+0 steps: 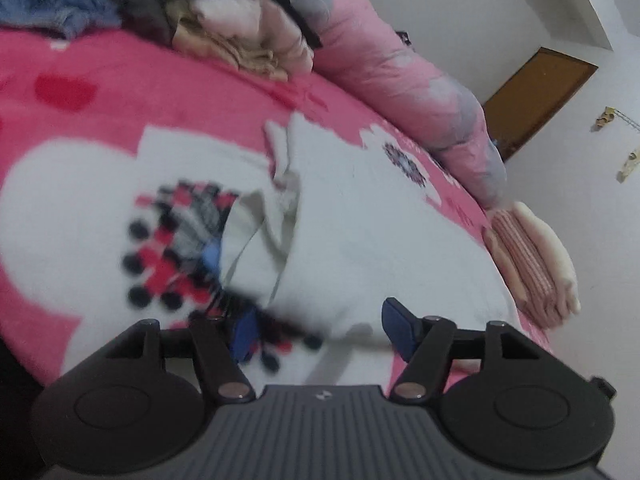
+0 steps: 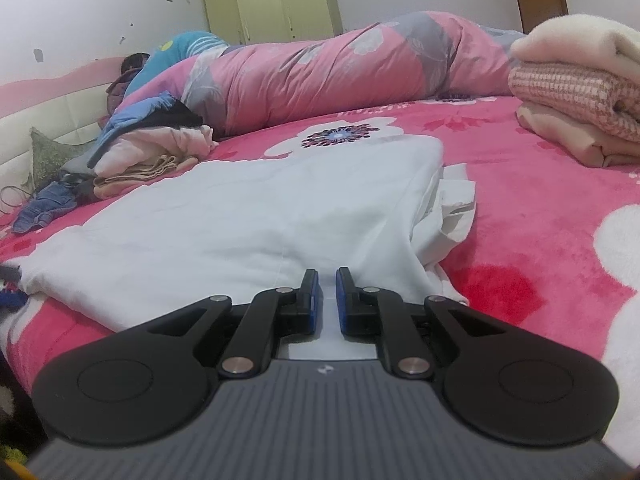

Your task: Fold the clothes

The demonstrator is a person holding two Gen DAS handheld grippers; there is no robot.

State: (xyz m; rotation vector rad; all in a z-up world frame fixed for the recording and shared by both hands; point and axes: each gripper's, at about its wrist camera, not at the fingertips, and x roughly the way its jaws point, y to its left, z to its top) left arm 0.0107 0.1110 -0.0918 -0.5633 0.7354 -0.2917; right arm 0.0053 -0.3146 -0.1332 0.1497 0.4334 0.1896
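Note:
A white garment (image 1: 340,220) lies spread flat on the pink flowered blanket (image 1: 100,80), its near part bunched into loose folds. My left gripper (image 1: 320,332) hovers open just above the garment's near edge, with nothing between its blue pads. In the right wrist view the same white garment (image 2: 260,208) stretches away over the blanket (image 2: 540,220). Several layers of it are rumpled along the right side. My right gripper (image 2: 326,292) is shut on the near hem, and white cloth shows in the narrow gap between the pads.
A folded stack of clothes (image 1: 532,264) (image 2: 580,92) sits by the bed's edge. A loose pile of clothes (image 1: 240,28) (image 2: 152,152) lies near the headboard. A rolled pink quilt (image 1: 400,72) (image 2: 340,68) runs along the far side, with a person (image 2: 176,52) lying behind it.

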